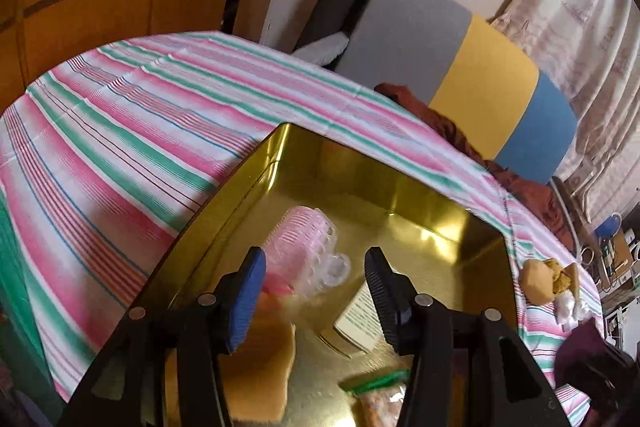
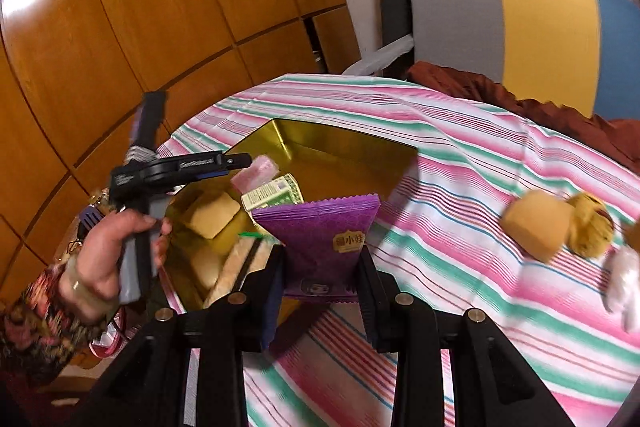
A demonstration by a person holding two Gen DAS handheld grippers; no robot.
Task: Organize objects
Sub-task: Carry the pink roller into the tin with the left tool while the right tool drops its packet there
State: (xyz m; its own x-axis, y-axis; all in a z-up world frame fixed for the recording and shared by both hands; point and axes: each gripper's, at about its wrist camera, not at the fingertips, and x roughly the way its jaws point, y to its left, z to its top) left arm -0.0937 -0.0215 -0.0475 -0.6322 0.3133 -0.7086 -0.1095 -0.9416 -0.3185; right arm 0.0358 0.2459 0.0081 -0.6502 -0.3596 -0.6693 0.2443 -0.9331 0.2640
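A striped tablecloth (image 1: 120, 131) is spread over the table. Behind it, wooden panelling (image 2: 160, 7) is seen, with a grey, yellow and blue cushion (image 2: 520, 27) set against a white wall and a brown cloth (image 2: 520, 99) crumpled below it.

A purple snack packet (image 2: 320, 247) is clamped upright between the closed jaws of the right gripper (image 2: 320, 279) at the lower centre of the frame. Behind it, a gold tin (image 2: 344, 143) is seen on a striped tablecloth (image 2: 460, 307), with 2 tan blocks (image 2: 212, 213), a green-and-white box (image 2: 276, 193) and a pink item (image 2: 258, 175) inside. At the left, the left gripper (image 2: 240, 159) is held by a hand (image 2: 108, 259) over the tin. At the right edge, yellow sponges (image 2: 538, 227) lie on the cloth.
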